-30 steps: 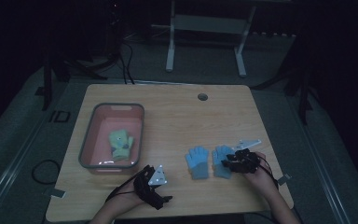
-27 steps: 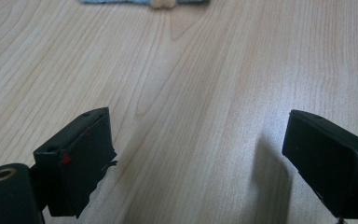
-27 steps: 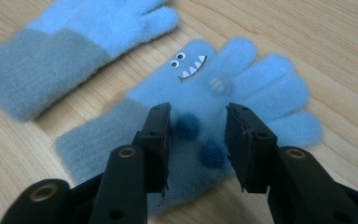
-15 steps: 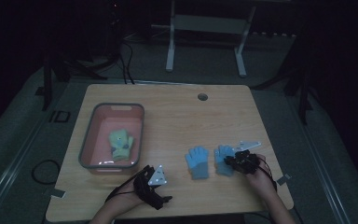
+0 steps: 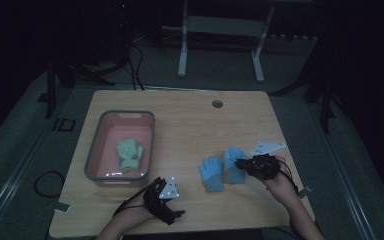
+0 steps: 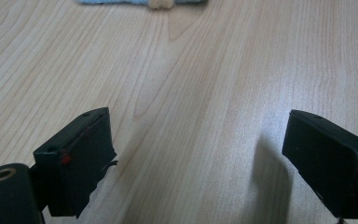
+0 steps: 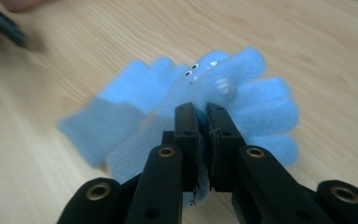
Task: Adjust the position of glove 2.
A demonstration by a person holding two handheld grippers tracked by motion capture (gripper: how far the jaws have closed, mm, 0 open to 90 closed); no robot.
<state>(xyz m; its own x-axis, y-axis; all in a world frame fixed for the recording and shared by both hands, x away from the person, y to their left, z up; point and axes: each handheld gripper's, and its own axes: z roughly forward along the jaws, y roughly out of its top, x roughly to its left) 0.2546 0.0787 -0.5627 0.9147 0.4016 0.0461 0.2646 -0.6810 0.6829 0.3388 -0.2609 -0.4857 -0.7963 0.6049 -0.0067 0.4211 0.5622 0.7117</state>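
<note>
Two light blue gloves lie side by side right of the table's middle. My right gripper (image 5: 241, 163) (image 7: 198, 111) is shut on the right blue glove (image 5: 232, 155) (image 7: 254, 93), which has small stitched eyes and hangs slightly lifted from the jaws. The left blue glove (image 5: 211, 173) (image 7: 121, 100) lies flat beside it. My left gripper (image 5: 172, 202) (image 6: 200, 154) rests near the front edge, open, with bare wood between its jaws. An edge of a blue glove (image 6: 112, 2) shows at the top of the left gripper view. A green glove (image 5: 130, 153) lies inside the pink basin (image 5: 93, 150).
The pink basin stands at the table's left side. A round cable hole (image 5: 217, 103) sits near the far edge. Beyond the table stands a white metal frame (image 5: 220, 30) on the dark floor. Bare wood stretches between the basin and the blue gloves.
My right hand has risen a little, and the right blue glove has come up with it. The left gripper has kept still.
</note>
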